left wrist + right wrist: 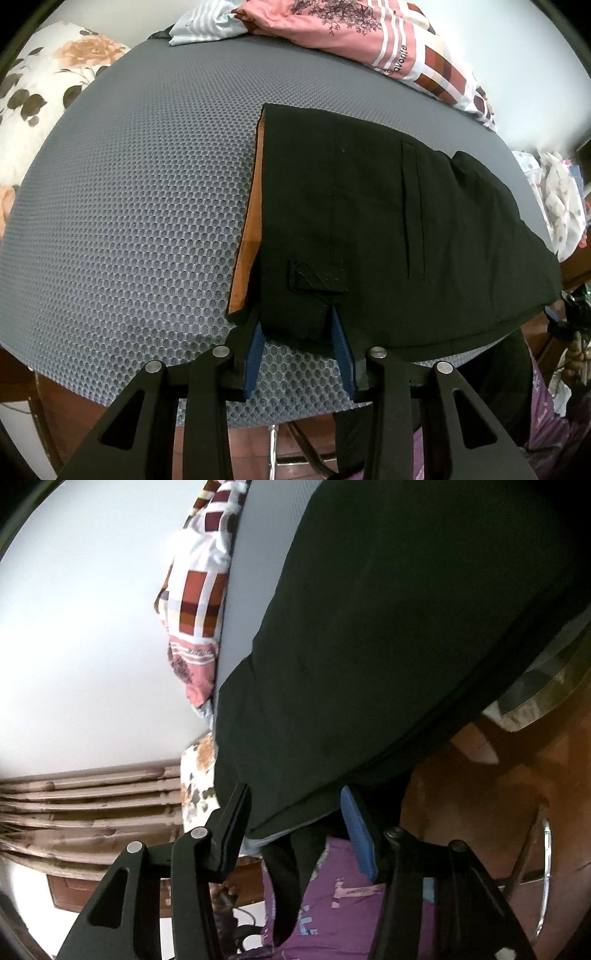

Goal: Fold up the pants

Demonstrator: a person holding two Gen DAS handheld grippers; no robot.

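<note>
Black pants (369, 221) with an orange-lined waistband (249, 221) lie on the grey mesh table (129, 203), legs hanging off the right edge. My left gripper (297, 325) is open, its blue-padded fingers (341, 343) straddling the near waistband corner, which lies between them. In the right wrist view, the pants (369, 646) fill the frame. My right gripper (295, 805) is open, its fingers either side of the pants' draped edge, blue pad (356, 827) on the right.
Pink and checked cloths (369, 40) lie at the table's far edge, and also show in the right wrist view (195, 602). A floral pillow (44, 92) sits far left. Purple fabric (351, 904) and a chrome chair frame (546, 867) are below the table.
</note>
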